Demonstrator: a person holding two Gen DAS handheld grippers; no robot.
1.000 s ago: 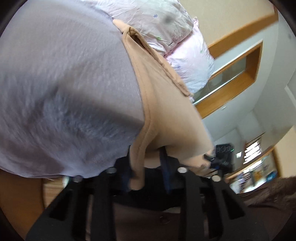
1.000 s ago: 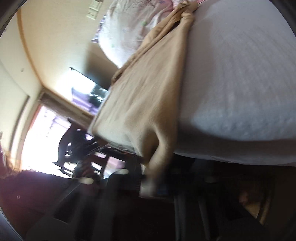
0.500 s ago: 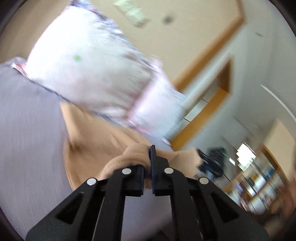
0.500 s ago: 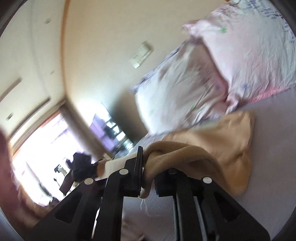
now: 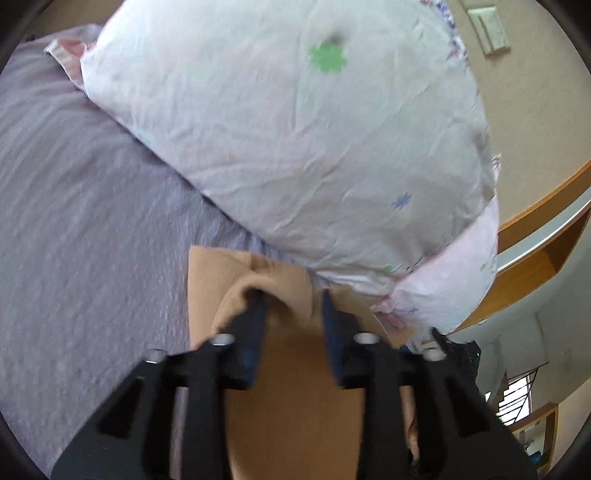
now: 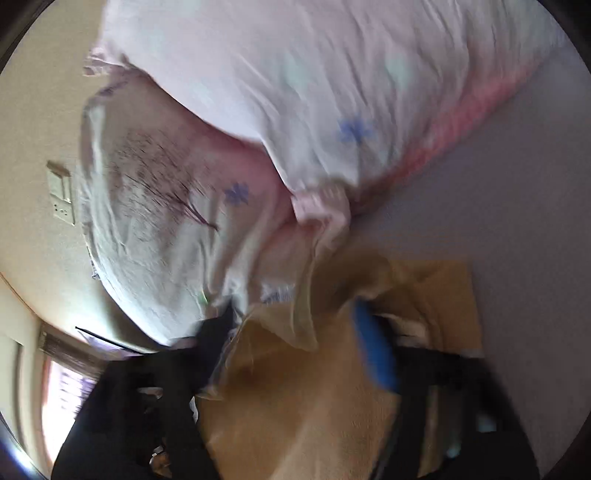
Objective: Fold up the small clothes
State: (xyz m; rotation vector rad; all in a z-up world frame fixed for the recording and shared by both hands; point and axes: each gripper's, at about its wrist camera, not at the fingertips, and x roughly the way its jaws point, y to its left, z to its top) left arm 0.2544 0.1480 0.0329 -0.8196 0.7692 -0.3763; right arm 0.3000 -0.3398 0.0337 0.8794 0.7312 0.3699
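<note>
A small tan garment [image 5: 291, 398] lies on the lilac bedsheet [image 5: 85, 236], its far edge close under a pillow. My left gripper [image 5: 293, 299] is open, its black fingers [image 5: 255, 314] spread over a raised fold of the cloth. In the right wrist view the same tan garment [image 6: 295, 402] lies folded over itself below my right gripper [image 6: 295, 314], which is open with its fingers wide apart. The blue pad [image 6: 373, 350] of one finger shows bare. That view is blurred.
A large white pillow with flower print [image 5: 295, 129] stands just beyond the garment, with a pink-edged pillow [image 6: 369, 74] beside it. A beige wall with a switch plate [image 5: 487, 26] and wooden trim [image 5: 543, 210] lies behind.
Both grippers carried the tan cloth's edge forward toward the pillows, then opened and let it go. The garment now lies folded over itself on the bed.
</note>
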